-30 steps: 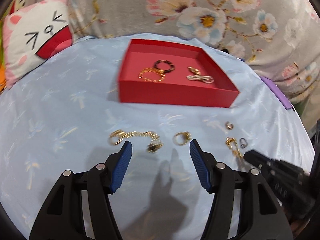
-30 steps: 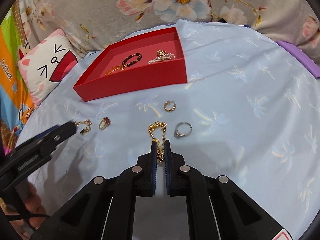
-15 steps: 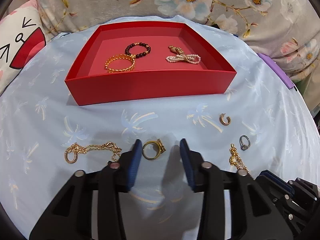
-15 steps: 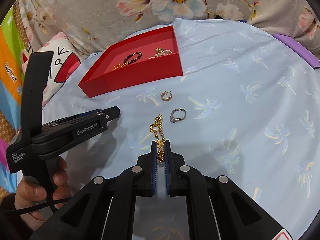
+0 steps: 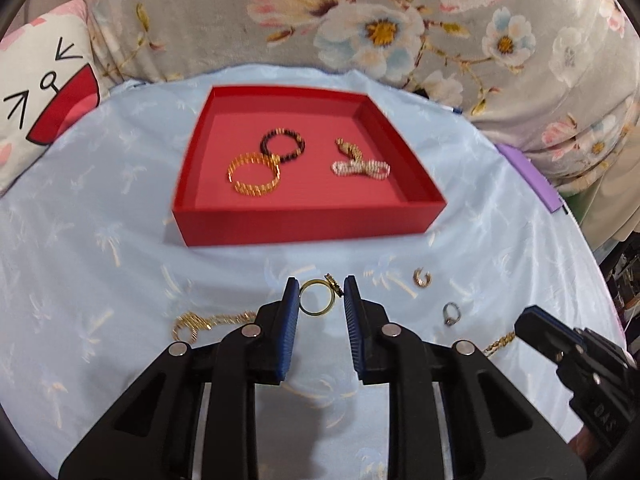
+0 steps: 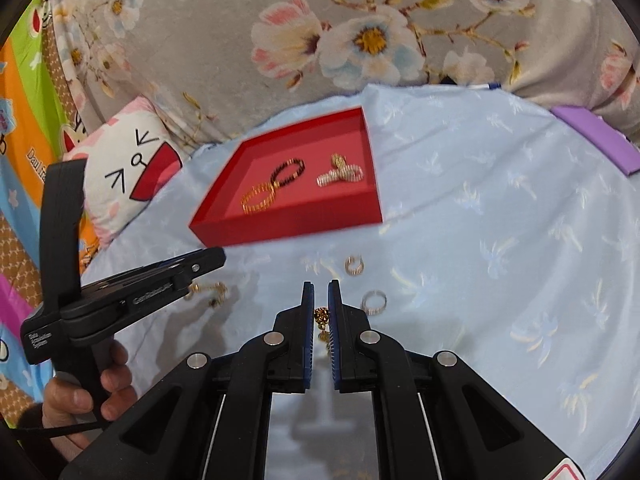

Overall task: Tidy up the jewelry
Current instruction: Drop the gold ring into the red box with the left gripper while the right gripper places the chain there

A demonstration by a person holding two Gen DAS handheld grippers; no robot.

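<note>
A red tray point(image 5: 304, 220) point(image 6: 288, 226) on the pale blue cloth holds a gold bangle point(image 5: 253, 173), a dark bead bracelet point(image 5: 283, 145) and a pearl bow piece point(image 5: 360, 167). My left gripper point(image 5: 319, 300) is shut on a gold ring point(image 5: 318, 298) and holds it above the cloth. My right gripper point(image 6: 321, 304) is shut on a gold chain point(image 6: 322, 322), which hangs between its pads. On the cloth lie a gold chain point(image 5: 208, 320), a small gold hoop point(image 5: 422, 278) point(image 6: 354, 265) and a silver ring point(image 5: 452, 314) point(image 6: 374, 302).
A cat-face cushion point(image 5: 44, 92) lies at the left. A flowered grey fabric point(image 5: 400, 20) rises behind the cloth. A purple block point(image 5: 532, 176) sits at the right edge. The hand on the left gripper point(image 6: 80, 392) shows in the right wrist view.
My left gripper has closed on the gold ring and lifted it off the cloth. My right gripper has lifted the gold chain up off the cloth.
</note>
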